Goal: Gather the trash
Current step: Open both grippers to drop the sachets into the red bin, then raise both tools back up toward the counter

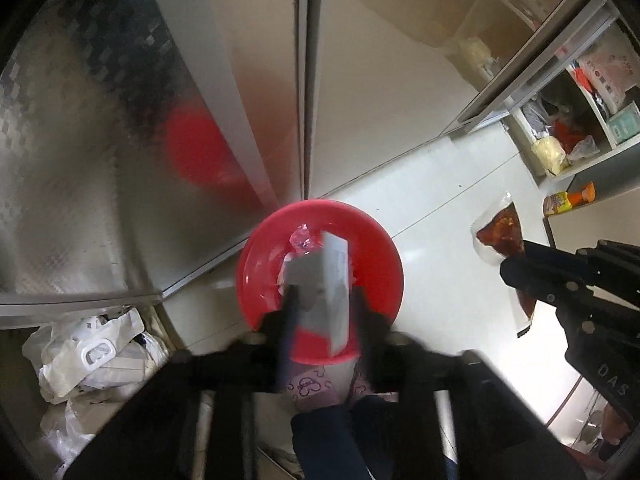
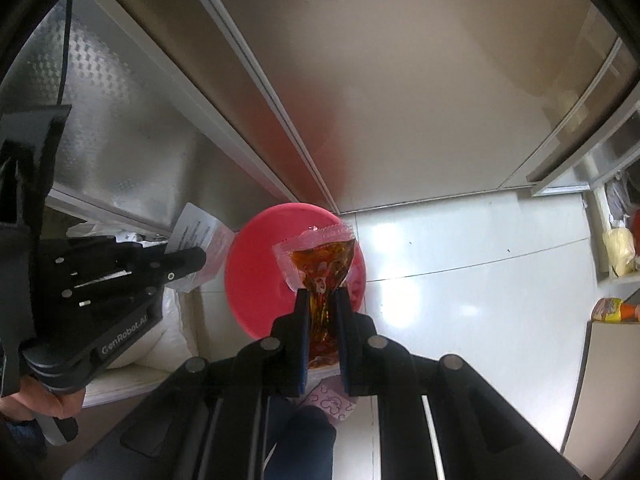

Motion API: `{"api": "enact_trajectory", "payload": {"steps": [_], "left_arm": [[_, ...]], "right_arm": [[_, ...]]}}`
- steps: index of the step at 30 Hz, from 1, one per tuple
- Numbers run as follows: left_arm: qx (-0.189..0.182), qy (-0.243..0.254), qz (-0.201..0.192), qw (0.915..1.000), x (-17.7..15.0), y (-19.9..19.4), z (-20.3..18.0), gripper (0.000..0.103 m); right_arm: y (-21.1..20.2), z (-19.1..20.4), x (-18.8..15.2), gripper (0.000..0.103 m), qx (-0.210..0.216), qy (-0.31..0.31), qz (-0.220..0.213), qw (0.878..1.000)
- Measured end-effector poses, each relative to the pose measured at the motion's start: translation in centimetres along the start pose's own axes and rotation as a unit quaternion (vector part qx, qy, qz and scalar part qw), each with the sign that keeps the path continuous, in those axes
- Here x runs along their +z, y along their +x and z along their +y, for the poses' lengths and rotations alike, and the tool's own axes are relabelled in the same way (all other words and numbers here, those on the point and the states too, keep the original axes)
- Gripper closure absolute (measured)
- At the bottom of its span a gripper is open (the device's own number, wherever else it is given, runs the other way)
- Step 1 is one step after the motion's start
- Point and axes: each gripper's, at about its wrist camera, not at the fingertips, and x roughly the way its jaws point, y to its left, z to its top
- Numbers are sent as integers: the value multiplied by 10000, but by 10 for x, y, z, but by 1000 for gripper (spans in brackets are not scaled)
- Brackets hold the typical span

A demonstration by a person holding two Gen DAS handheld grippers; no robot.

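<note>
Clamped between the right gripper's (image 2: 322,300) two fingers is a clear sauce packet (image 2: 323,270) full of dark red-brown oil, its crimped top end fanning out toward 12 o'clock over a red basin (image 2: 256,276) on the pale floor (image 2: 460,280). From the left wrist view the same packet (image 1: 502,234) hangs at 3 o'clock of the basin (image 1: 256,264), pinched by that gripper (image 1: 514,266) and apart from the rim. Directly over the basin, the left gripper (image 1: 322,300) points down with its fingers parted; a flat white wrapper (image 1: 334,280) stands between them, blurred, and whether either finger still touches it cannot be told. In the right wrist view this gripper (image 2: 200,260) sits at 9 o'clock of the basin with the printed wrapper (image 2: 200,236) at its tip, a hand (image 2: 40,400) gripping its handle. Inside the basin lies a crumpled clear-pink scrap (image 1: 301,238) near the far wall. Just below the basin, a pink patterned slipper (image 1: 310,386) and dark trouser leg (image 1: 320,440) show. Steel cabinet doors (image 1: 240,80) rise behind the basin, one reflecting its red. White plastic bags (image 1: 92,360) pile at 8 o'clock. Open shelves (image 1: 568,120) with assorted packages stand at 2 o'clock, a yellow-orange bottle (image 1: 568,200) lying beneath them.
</note>
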Motion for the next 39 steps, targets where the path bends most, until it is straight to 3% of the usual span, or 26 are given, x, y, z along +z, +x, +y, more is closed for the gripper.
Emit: {"api": "enact_trajectory", "payload": {"steps": [4, 9, 13, 17, 20, 22, 23, 30, 36, 38, 39], "left_arm": [[-96, -68, -21, 9999, 0, -5, 3, 59], [-137, -74, 85, 9998, -5, -12, 6, 56], [-51, -299, -94, 9995, -14, -28, 18, 38], [-169, -599, -4, 9981, -22, -30, 36, 22], [-26, -584, -33, 9983, -27, -30, 43, 15], [75, -554, 7, 9984, -30, -29, 48, 2], [95, -550, 12, 9984, -31, -29, 50, 0], [50, -804, 75, 9967, -43, -24, 74, 0], [41, -911, 151, 9957, -49, -19, 82, 0], [87, -902, 176, 9957, -51, -18, 84, 0], [109, -911, 171, 9956, -52, -18, 85, 0]], "right_arm": [[-3, 9, 7, 92, 11, 35, -8, 10000], [-10, 12, 10, 92, 39, -24, 0, 10000], [-17, 20, 9, 92, 80, -155, 28, 9998], [-15, 34, 13, 92, 140, -360, 64, 9992], [-9, 42, 14, 92, 186, -492, 130, 9985], [-9, 48, 15, 92, 243, -591, 167, 9978], [-6, 52, 15, 92, 247, -651, 183, 9974], [17, 61, 15, 91, 236, -906, 305, 9951], [34, 71, 15, 84, 101, -1063, 292, 9939], [42, 74, 15, 73, 82, -1120, 342, 9931], [45, 74, 15, 59, 45, -1136, 375, 9928]]}}
